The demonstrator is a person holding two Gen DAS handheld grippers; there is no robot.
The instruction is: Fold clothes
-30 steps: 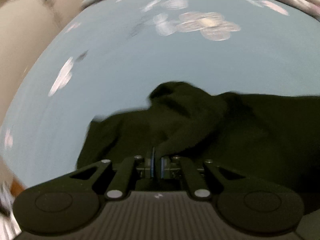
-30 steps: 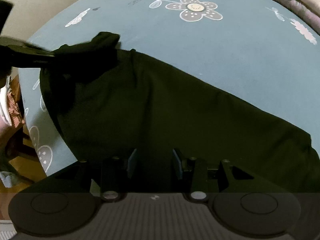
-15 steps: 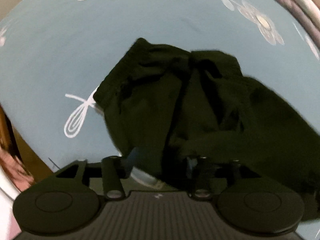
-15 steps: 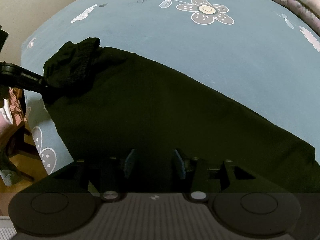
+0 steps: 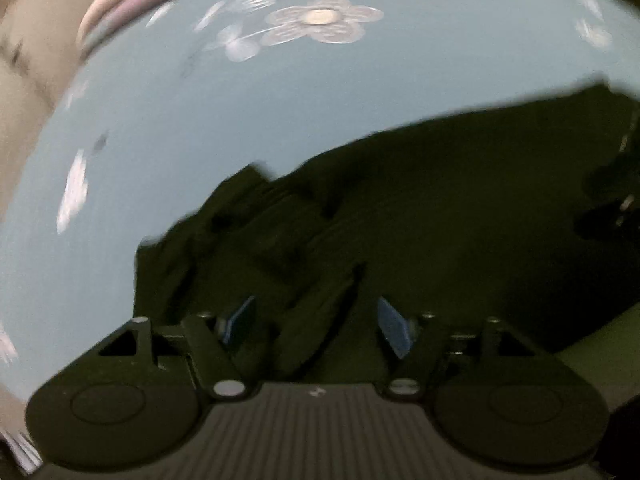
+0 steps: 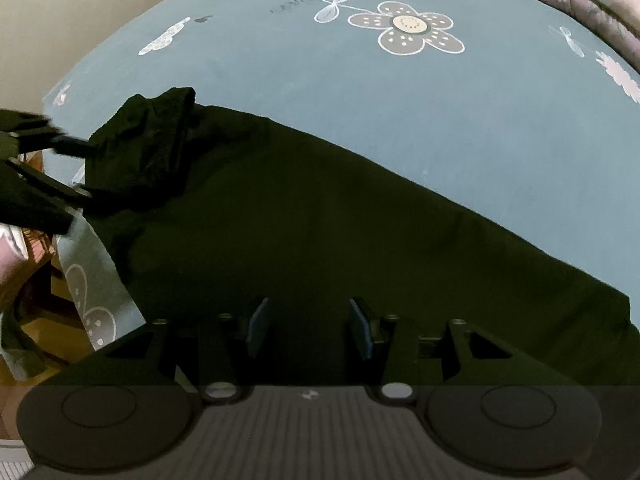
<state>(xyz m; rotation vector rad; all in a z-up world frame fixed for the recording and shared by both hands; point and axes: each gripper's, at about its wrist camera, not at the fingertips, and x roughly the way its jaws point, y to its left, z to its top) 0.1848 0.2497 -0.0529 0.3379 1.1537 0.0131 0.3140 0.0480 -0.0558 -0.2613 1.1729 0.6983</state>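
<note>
Your left tongs are spreading apart over the bunched end of the black garment on the blue bedsheet, pads clear, while your right tongs hover released.

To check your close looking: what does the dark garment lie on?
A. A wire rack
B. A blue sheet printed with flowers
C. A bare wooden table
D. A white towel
B: the dark garment is spread over a blue sheet with a flower print.
</note>
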